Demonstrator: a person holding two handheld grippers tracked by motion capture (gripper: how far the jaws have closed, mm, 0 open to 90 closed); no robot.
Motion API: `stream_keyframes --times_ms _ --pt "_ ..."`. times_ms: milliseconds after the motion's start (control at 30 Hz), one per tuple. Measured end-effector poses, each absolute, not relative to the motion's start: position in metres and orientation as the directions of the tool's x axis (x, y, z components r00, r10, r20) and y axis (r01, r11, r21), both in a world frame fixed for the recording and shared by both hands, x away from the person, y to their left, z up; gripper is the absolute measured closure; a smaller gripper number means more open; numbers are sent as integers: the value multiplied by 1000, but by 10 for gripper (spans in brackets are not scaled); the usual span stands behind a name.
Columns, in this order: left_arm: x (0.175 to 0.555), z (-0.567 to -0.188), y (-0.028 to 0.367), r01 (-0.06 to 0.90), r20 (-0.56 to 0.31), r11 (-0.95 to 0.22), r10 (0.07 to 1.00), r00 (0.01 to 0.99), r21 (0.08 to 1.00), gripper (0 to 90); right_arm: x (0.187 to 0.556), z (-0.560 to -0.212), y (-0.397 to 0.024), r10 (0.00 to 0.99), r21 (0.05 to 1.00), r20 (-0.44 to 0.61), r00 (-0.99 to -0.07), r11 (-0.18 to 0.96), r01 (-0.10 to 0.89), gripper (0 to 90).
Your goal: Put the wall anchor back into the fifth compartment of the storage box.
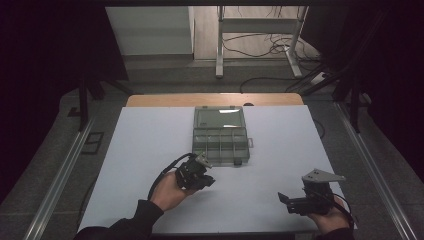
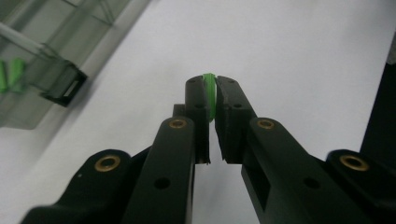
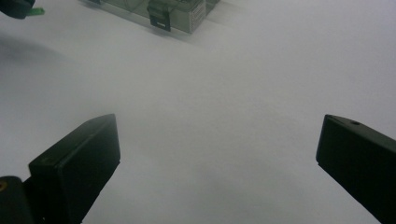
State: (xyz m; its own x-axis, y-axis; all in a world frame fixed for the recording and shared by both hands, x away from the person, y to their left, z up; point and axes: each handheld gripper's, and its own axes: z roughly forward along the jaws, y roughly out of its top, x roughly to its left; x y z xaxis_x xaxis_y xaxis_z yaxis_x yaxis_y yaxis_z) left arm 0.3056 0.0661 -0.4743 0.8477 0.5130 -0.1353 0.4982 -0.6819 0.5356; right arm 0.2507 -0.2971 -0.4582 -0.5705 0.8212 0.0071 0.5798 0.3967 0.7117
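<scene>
Black jaws of the left gripper (image 2: 214, 100) are seen pressed together on a small green piece (image 2: 209, 93), which is held above the white surface (image 1: 145, 150). More green pieces (image 2: 10, 74) lie in the open compartment box (image 1: 220, 134) at the upper left of the left gripper view, so a pick appears done and placing seems left. Lower right in the high view, the right gripper (image 1: 287, 200) is held level with its jaws wide apart and empty

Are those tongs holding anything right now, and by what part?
The left tongs pinch a small green piece at their tips, gripping its flat sides. The right tongs stand open, holding nothing.
</scene>
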Motion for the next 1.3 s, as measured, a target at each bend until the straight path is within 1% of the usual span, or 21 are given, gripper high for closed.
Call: stream_keyframes --times_ms 33,133,500,900,1300 --pt "306 -474 66 510 -145 -663 525 839 548 846 251 -458 -297 822 712 7 -570 396 580 2" --pt "310 -470 71 513 -136 -658 535 834 552 846 251 -458 -297 822 711 7 -569 396 581 1" --pt "328 -461 90 556 -161 -594 585 795 582 846 251 -458 -297 824 713 6 -566 394 581 1" --pt "348 -452 102 571 -148 -555 626 766 605 845 251 -458 -297 824 710 7 -566 394 583 1" --pt "372 -456 112 605 -163 -501 672 723 619 843 251 -459 -297 824 708 7 -566 396 585 1"
